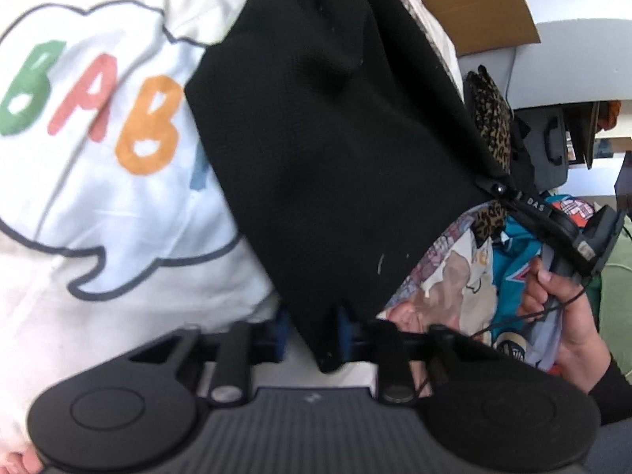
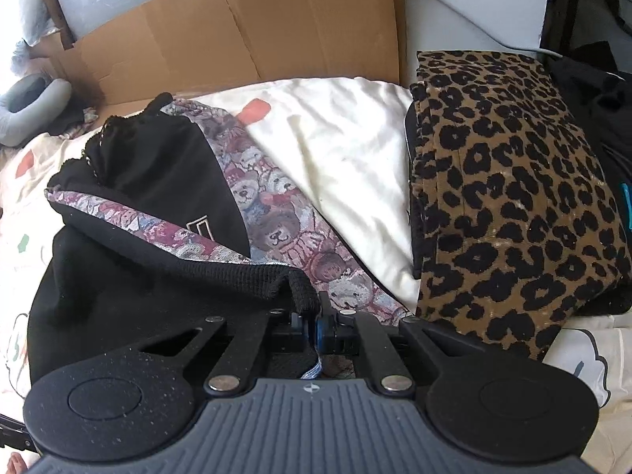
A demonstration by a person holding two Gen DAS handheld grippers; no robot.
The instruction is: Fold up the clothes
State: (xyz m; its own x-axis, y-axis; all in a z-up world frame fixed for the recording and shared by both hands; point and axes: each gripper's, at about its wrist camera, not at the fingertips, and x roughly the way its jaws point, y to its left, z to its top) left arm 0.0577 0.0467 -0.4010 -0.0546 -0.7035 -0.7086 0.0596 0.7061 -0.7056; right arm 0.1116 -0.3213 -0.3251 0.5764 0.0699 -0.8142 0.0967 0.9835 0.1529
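left wrist view: the left gripper has its jaws clenched on the lower edge of a black garment, which hangs stretched up and away from the blue pads, filling the middle of the view. behind it lies a white sheet printed with a speech bubble and coloured letters, open cloth to the left of the garment's edge. to the right, the right gripper meets the garment's far corner, held by the person's hand; whether it grips there cannot be told from here. beneath it bunches a bear-print lining.

right wrist view: the right gripper has its jaws clenched on a ribbed black hem of the same black garment, which lies crumpled on the bed with the bear-print lining turned outward. just right, a folded leopard-print garment sits on the white sheet. a cardboard box walls the far edge.
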